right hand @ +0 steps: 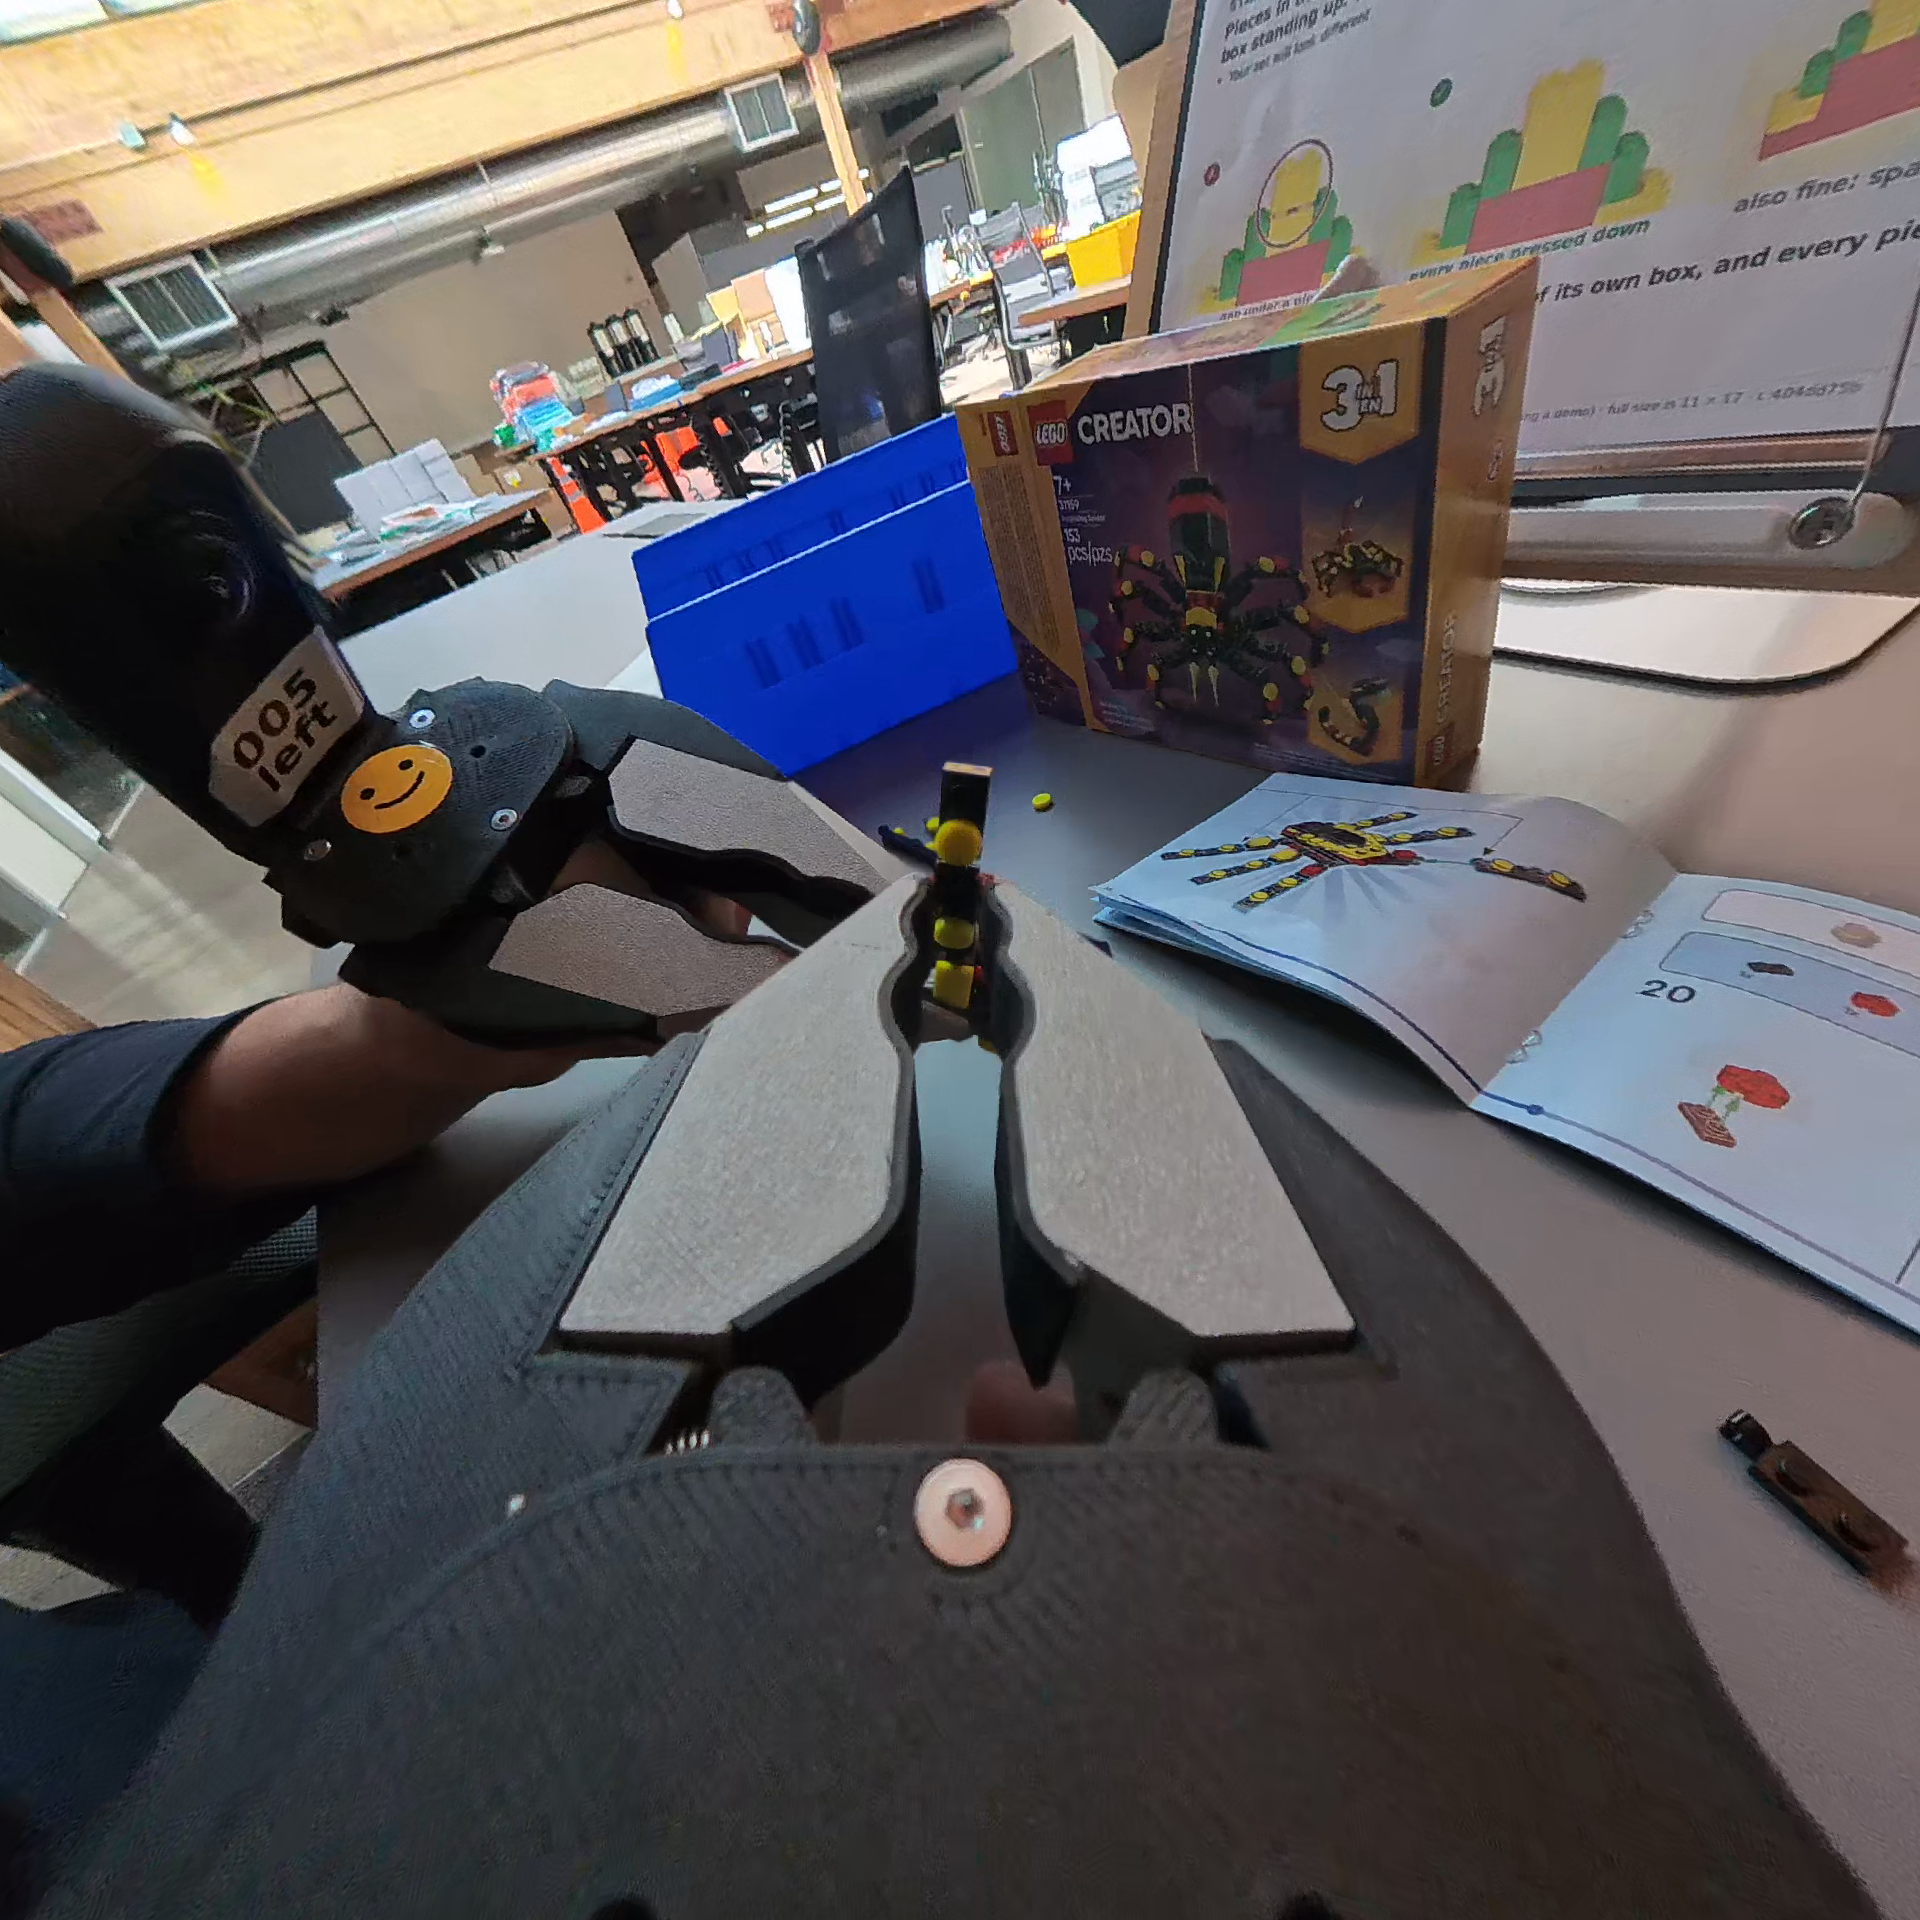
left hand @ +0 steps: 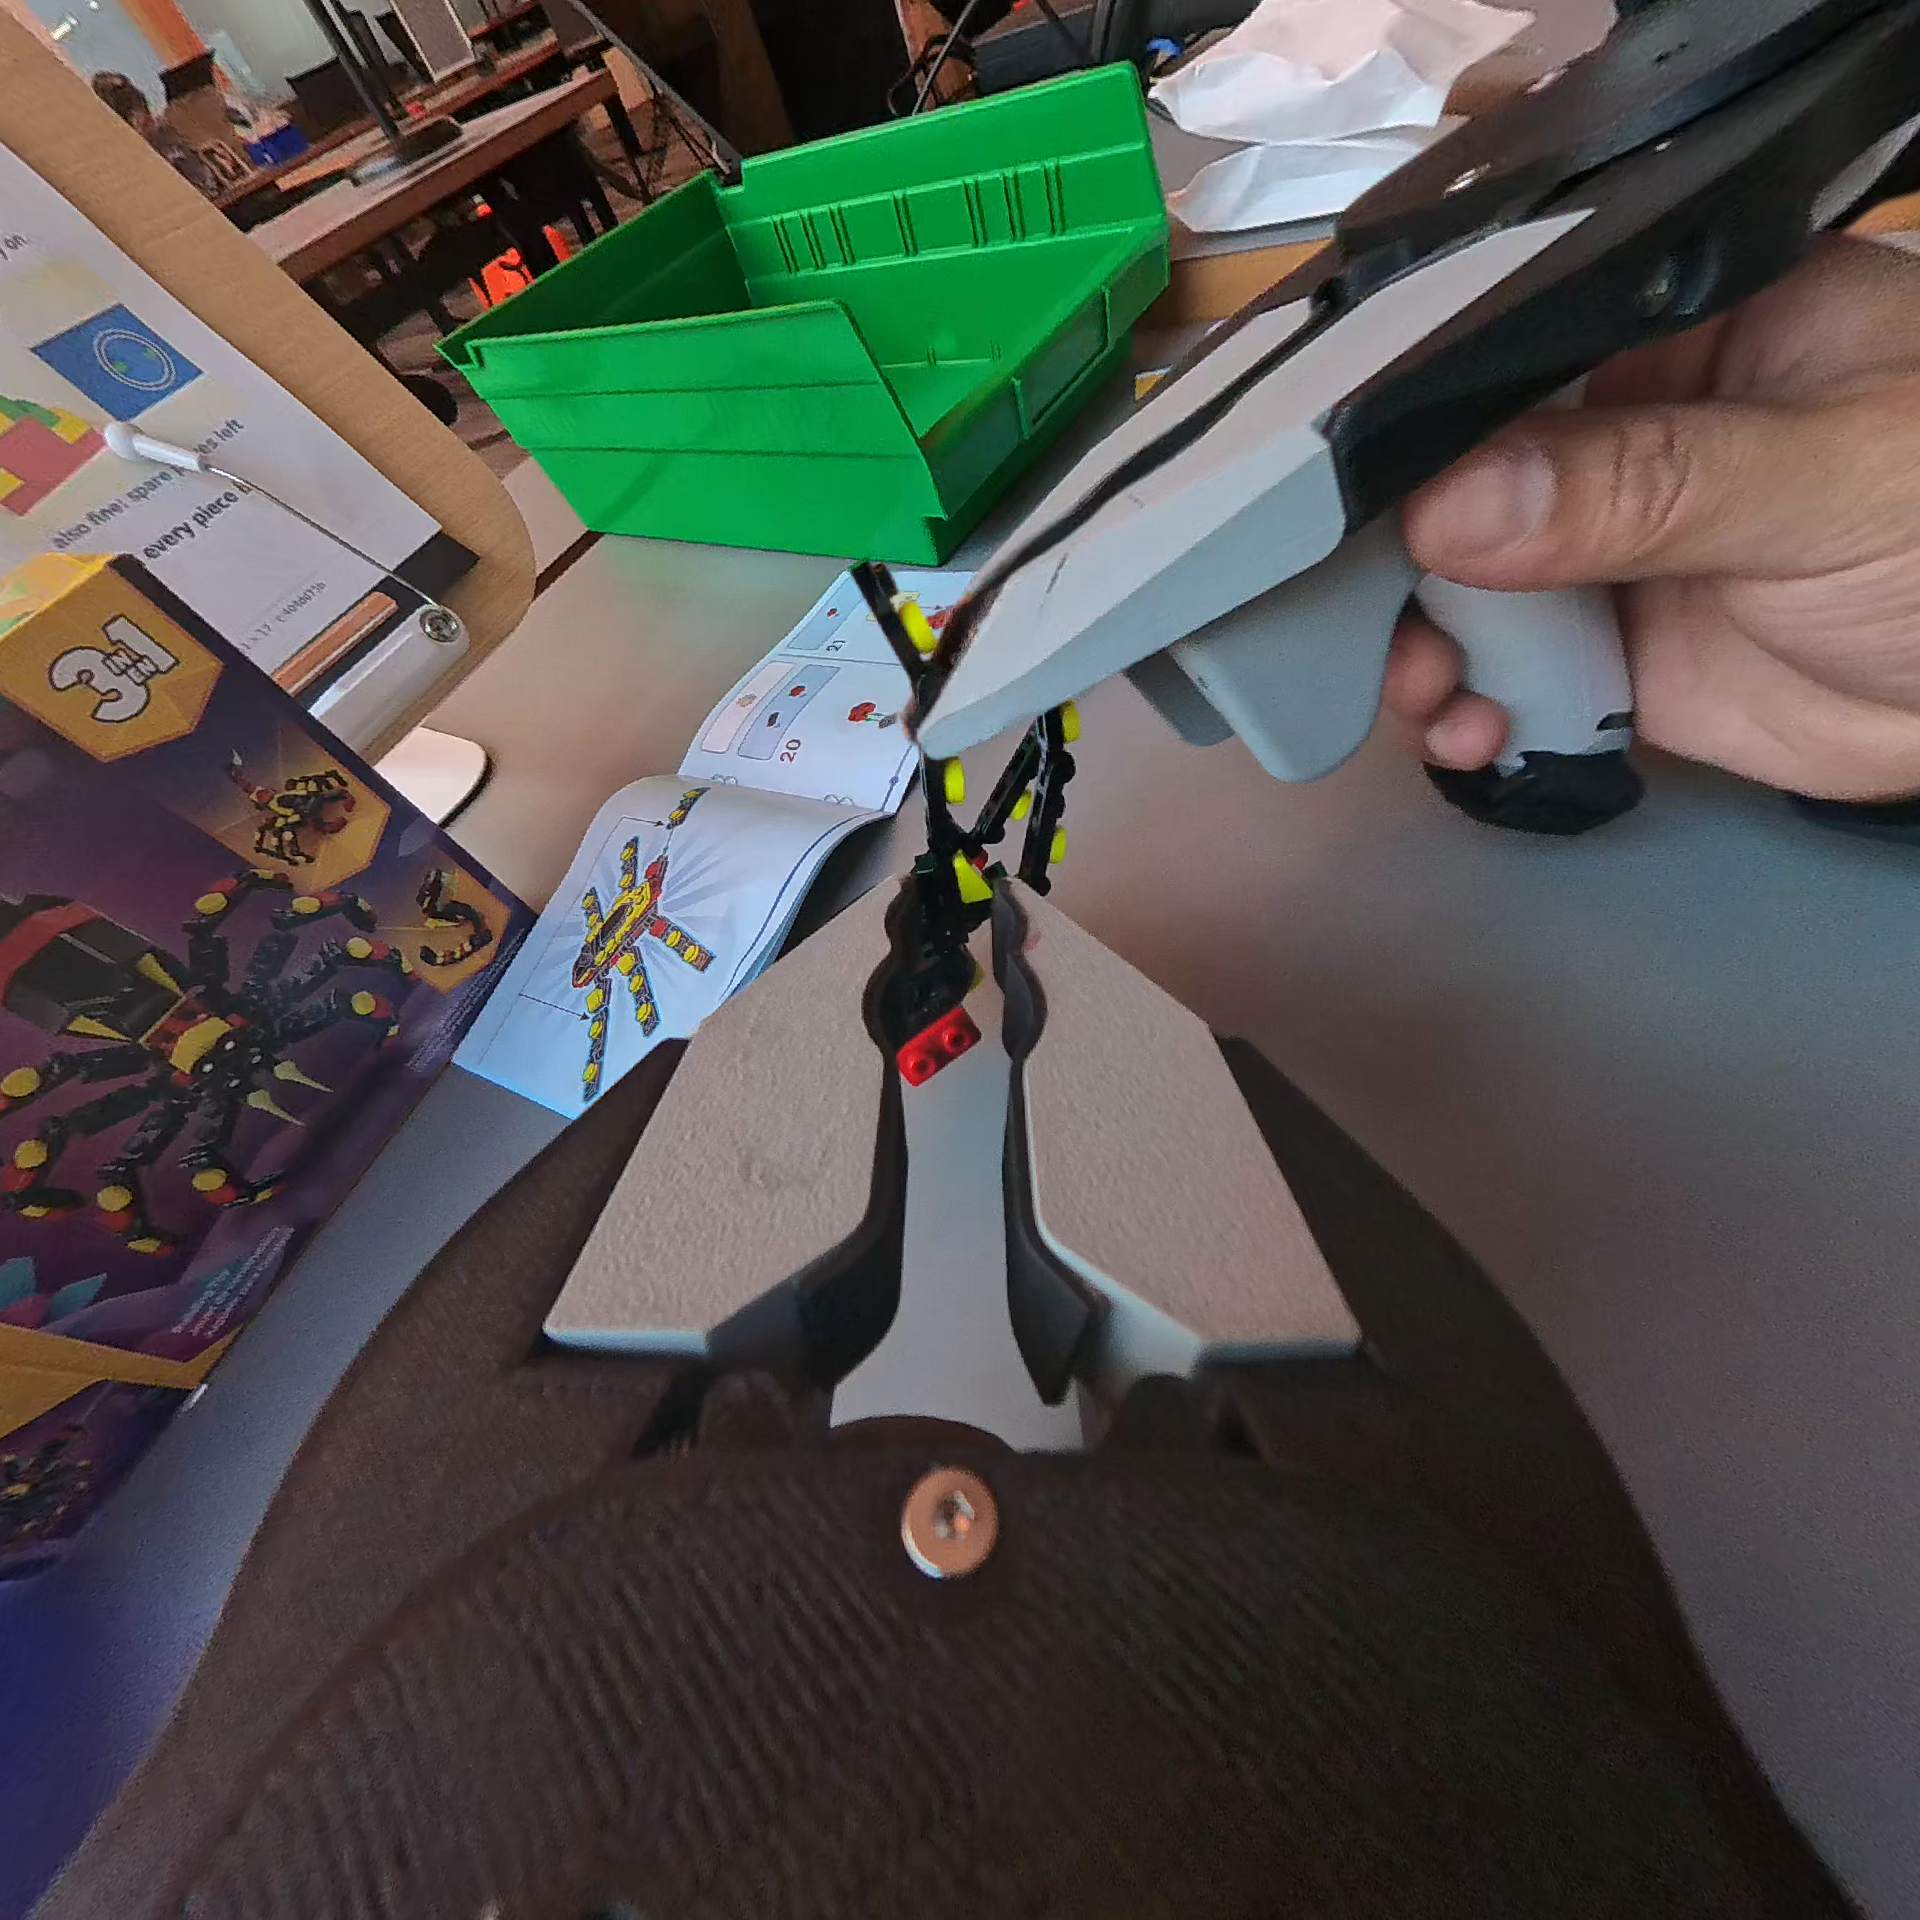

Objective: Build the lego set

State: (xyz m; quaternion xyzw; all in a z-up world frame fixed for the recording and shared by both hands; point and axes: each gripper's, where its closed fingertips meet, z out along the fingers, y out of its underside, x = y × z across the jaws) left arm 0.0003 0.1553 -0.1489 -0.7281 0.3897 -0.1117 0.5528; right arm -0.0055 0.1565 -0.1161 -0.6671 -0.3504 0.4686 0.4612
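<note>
A black lego spider assembly (left hand: pixel 940 977) with yellow-studded legs (left hand: pixel 987 810) and a red brick (left hand: pixel 940 1044) is held above the grey table (left hand: pixel 1455 1039). My left gripper (left hand: pixel 951 914) is shut on its body. My right gripper (left hand: pixel 935 717) comes in from the upper right, its tip on one leg. In the right wrist view, my right gripper (right hand: pixel 961 914) is shut on a black leg with yellow studs (right hand: pixel 956 894). The left gripper (right hand: pixel 810 914) meets it from the left. The joint between body and leg is hidden by the fingers.
An open instruction booklet (left hand: pixel 686 894) (right hand: pixel 1455 935) lies just beyond the grippers. The set's box (left hand: pixel 208 987) (right hand: pixel 1247 540) stands left of it. A green bin (left hand: pixel 810 353), a blue bin (right hand: pixel 831 613), a loose yellow stud (right hand: pixel 1041 801) and a dark piece (right hand: pixel 1813 1496) are around. The grippers are tip to tip, or close to it. From either gripper's tips it is about 15 centimetres to the dark piece (right hand: pixel 1813 1496).
</note>
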